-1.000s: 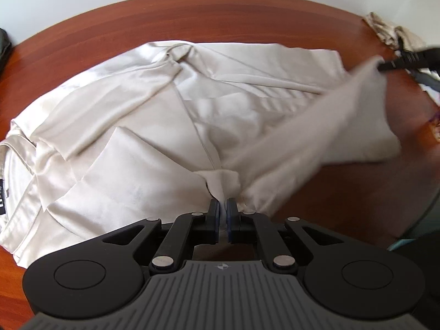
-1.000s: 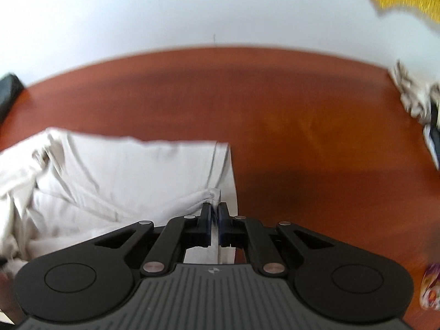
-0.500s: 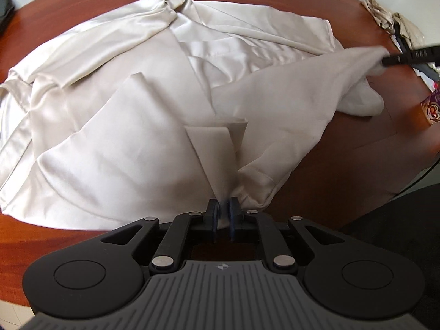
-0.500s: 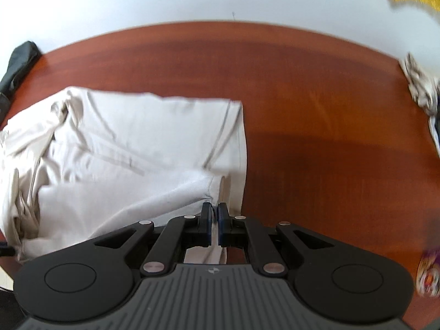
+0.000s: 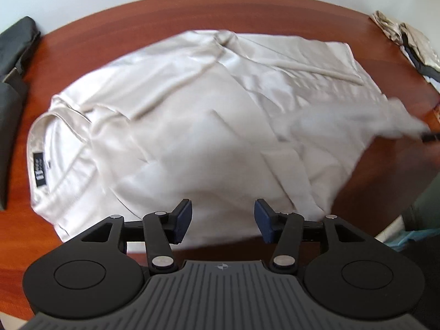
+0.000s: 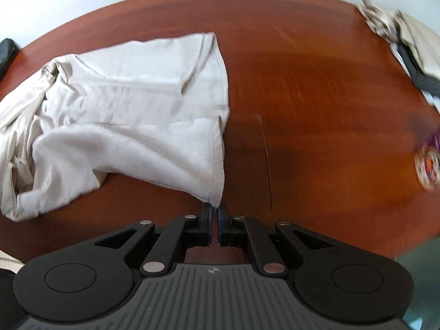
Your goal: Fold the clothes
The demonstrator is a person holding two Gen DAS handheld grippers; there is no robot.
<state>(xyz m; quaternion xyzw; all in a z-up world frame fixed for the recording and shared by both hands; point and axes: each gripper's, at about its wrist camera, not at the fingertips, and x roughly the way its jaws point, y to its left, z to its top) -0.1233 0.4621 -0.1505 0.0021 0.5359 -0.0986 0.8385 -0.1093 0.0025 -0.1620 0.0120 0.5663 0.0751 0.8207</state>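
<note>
Pinching a hem corner of the cream satin garment [image 6: 132, 115], the right gripper [image 6: 214, 217] draws that flap taut off the round reddish-brown wooden table [image 6: 316, 96]; the left gripper [image 5: 222, 216] hovers spread wide, empty, over the half-gathered cloth, seemingly freeing it to settle flat.

I count one cream satin garment [image 5: 198, 126], one reddish-brown wooden table [image 6: 316, 88], one dark folded cloth [image 5: 13, 55], and two black grippers.

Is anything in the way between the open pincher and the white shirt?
Nothing visible is. The left gripper hangs open right over the cream shirt on the wooden table, with only air between. The right gripper is shut on the shirt's corner.
</note>
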